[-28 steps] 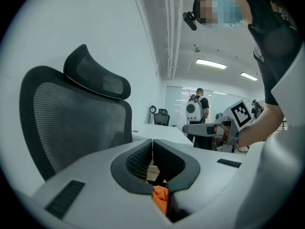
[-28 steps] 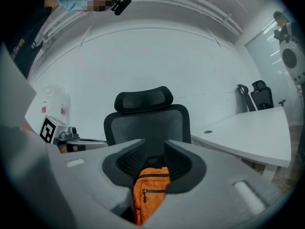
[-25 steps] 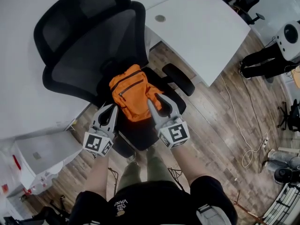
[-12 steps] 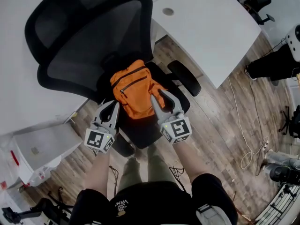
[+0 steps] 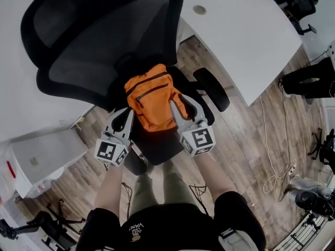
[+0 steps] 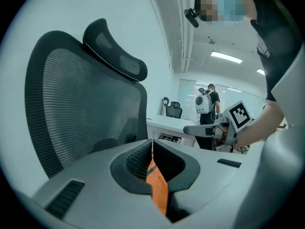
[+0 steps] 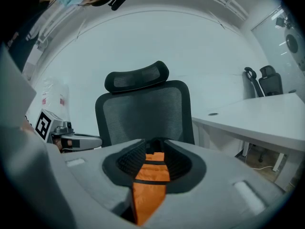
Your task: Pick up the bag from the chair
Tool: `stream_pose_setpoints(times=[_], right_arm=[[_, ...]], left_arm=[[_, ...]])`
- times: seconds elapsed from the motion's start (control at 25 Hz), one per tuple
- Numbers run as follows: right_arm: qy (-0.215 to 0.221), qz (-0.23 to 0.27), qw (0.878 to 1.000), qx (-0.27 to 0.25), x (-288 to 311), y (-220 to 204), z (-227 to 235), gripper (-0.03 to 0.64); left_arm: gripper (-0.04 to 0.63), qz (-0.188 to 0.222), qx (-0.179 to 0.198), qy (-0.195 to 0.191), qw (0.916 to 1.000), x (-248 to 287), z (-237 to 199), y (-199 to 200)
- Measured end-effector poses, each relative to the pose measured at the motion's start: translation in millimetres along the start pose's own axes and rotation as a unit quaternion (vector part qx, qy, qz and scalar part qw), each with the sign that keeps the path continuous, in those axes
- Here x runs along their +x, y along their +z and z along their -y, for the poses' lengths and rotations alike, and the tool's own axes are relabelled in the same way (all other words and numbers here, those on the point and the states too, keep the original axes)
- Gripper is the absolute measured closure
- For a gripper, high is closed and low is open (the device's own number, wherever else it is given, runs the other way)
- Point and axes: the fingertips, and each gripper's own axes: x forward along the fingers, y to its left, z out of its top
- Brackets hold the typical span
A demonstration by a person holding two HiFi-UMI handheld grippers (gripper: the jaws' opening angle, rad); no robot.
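- Orange bag [image 5: 151, 101] sits on the seat of the black mesh chair [image 5: 89, 61], top end against the backrest, zip side facing us.
- Key relation: the bag lies straight ahead of both tools and between them. Its long axis runs from seat front up to the backrest, approx. in line w/ the way both tools point.
- Left tool [image 5: 127, 114] is just beside the bag's left edge w/ its jaws together at the tips. In the left gripper view we see only a sliver of orange through the slot behind them, nothing pinched.
- Right tool [image 5: 180, 104] has jaws partly apart, and the bag's right side lines up w/ the gap. Orange fabric w/ black bands fills that gap in the right gripper view.
- We judge the right tool nearer to a grip. The left one needs to open before it can take anything.
- Hard to tell:
  - Whether the right pads already touch the fabric. It looks like no squeeze yet.
  - The bag's top handle and back straps aren't in view.
  - The bag's lower end is cut off by the tools in the head view, and most of the seat is covered too.
- White counter [image 5: 246, 41] stands just beside the chair's right armrest [image 5: 212, 88], so there's little room on that side.
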Motion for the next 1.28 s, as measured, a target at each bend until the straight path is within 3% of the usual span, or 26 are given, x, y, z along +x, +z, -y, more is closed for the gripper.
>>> stream_pose_setpoints(times=[0.6, 1.28], right_arm=[[0.024, -0.039, 0.999, 0.011, 40.6, -38.3, 19.8, 0.500], [0.066, -0.116, 0.991, -0.027, 82.0, -96.7, 30.5, 0.499]], left_arm=[[0.594, -0.028, -0.049, 0.038, 0.9977, 15.7, -25.9, -43.9], [0.584, -0.063, -0.102, 0.098, 0.9880, 24.8, -54.8, -93.0]])
